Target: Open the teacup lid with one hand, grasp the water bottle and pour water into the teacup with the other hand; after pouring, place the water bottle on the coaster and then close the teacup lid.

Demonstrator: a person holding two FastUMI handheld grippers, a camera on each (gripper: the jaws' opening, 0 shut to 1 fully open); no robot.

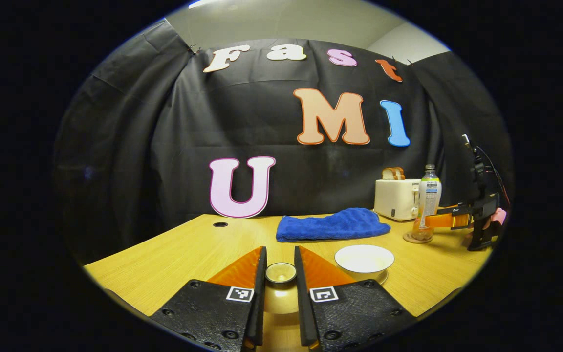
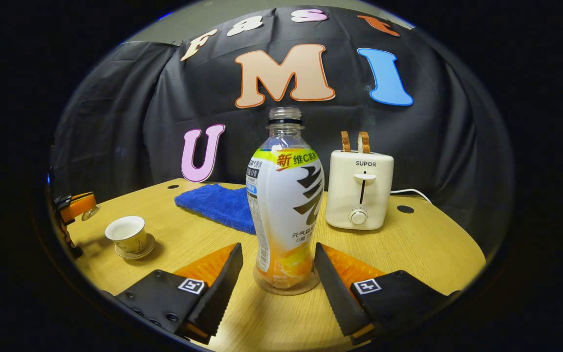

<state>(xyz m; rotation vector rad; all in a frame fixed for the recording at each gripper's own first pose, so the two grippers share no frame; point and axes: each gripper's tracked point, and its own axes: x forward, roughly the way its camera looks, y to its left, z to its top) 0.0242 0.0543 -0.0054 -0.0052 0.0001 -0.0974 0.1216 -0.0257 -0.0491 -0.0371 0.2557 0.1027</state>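
Observation:
My left gripper (image 1: 280,266) is shut on the knob of the teacup lid (image 1: 280,273), holding it above the table. The open teacup (image 1: 363,258) sits on its saucer just to the right, white inside. In the right gripper view the teacup (image 2: 126,232) stands at the left, with the left gripper (image 2: 74,208) holding the lid (image 2: 91,211) beside it. The uncapped water bottle (image 2: 284,205) stands upright on a round coaster (image 2: 286,287). My right gripper (image 2: 277,254) is open, with one finger on each side of the bottle's lower body. Farther off, the bottle (image 1: 428,203) rests on the coaster (image 1: 416,238) with the right gripper (image 1: 442,220) around it.
A white toaster (image 2: 358,190) with bread slices stands behind the bottle, its cord trailing right. A folded blue towel (image 2: 215,205) lies at the back of the wooden table (image 2: 423,244). Two cable holes pierce the tabletop, one at the rear (image 1: 220,224) and one near the toaster (image 2: 404,209).

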